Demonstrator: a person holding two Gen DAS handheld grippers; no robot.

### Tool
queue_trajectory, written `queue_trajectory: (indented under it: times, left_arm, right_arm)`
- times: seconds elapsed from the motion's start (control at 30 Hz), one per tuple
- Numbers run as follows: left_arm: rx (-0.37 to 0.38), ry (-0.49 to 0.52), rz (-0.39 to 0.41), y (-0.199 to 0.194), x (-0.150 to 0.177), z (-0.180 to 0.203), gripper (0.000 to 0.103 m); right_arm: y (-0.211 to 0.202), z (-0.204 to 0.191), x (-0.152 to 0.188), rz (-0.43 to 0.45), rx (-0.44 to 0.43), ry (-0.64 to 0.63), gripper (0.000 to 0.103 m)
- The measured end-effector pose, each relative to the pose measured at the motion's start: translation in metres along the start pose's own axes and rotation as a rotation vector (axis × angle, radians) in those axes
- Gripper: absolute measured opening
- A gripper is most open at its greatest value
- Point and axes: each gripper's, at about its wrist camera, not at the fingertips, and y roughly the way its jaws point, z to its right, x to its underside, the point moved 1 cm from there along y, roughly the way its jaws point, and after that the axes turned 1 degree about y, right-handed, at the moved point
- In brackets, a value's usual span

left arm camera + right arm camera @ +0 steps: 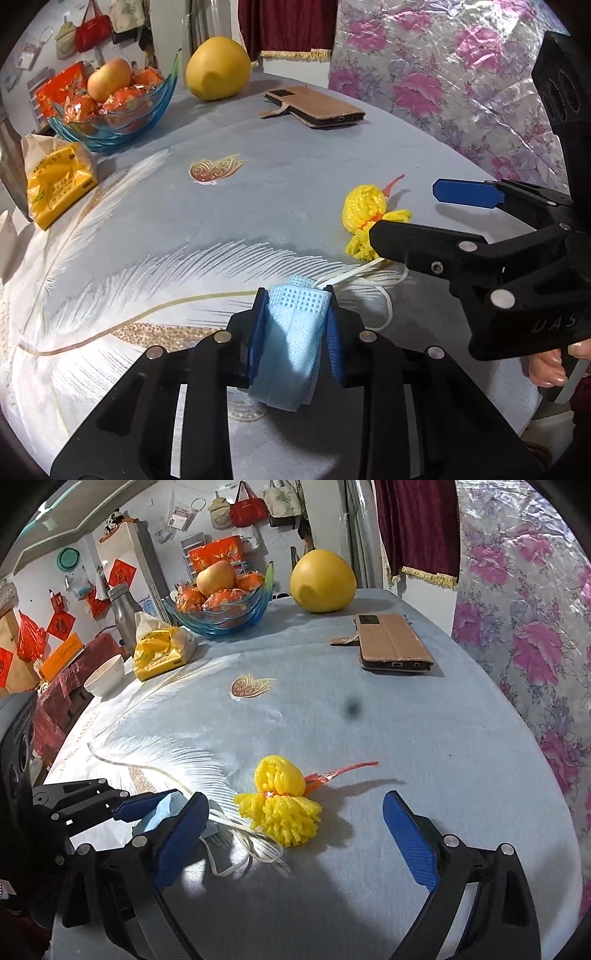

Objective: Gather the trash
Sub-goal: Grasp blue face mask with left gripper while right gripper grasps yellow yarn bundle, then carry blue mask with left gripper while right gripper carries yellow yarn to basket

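Note:
My left gripper point(295, 325) is shut on a crumpled blue face mask point(291, 332), held low over the table; its white ear loops point(369, 280) trail to the right. The mask also shows in the right wrist view point(162, 810), between the left gripper's blue pads. A yellow foam fruit net point(280, 801) with a red tail lies on the blue tablecloth point(369, 738). It also shows in the left wrist view point(364, 216). My right gripper point(295, 834) is open, its fingers on either side of the net and just short of it.
At the back stand a blue glass fruit bowl point(221, 609), a yellow pomelo point(323, 581), a phone in a brown case point(393, 642), a yellow packet point(160, 651), a white bowl point(105, 675) and a steel bottle point(123, 614). A floral wrapped surface point(535, 646) is at the right.

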Motion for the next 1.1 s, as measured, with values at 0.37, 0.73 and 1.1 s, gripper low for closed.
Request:
queue_trajectory:
  times: [0.37,0.73,1.1]
  left_arm:
    - [-0.027,-0.003,0.013,-0.001,0.0,0.0,0.03]
    - [-0.082,0.004,0.076,-0.012,-0.001,0.001,0.03]
    - [-0.154,-0.002,0.21,-0.042,-0.002,0.004,0.03]
  right_arm:
    - [0.014,0.001,0.0,-0.036,-0.016,0.001,0.079]
    - [0.022,0.002,0.003,-0.053,-0.033,0.01,0.031]
    - [-0.019,0.003,0.006,0.046,-0.014,0.027,0.031]
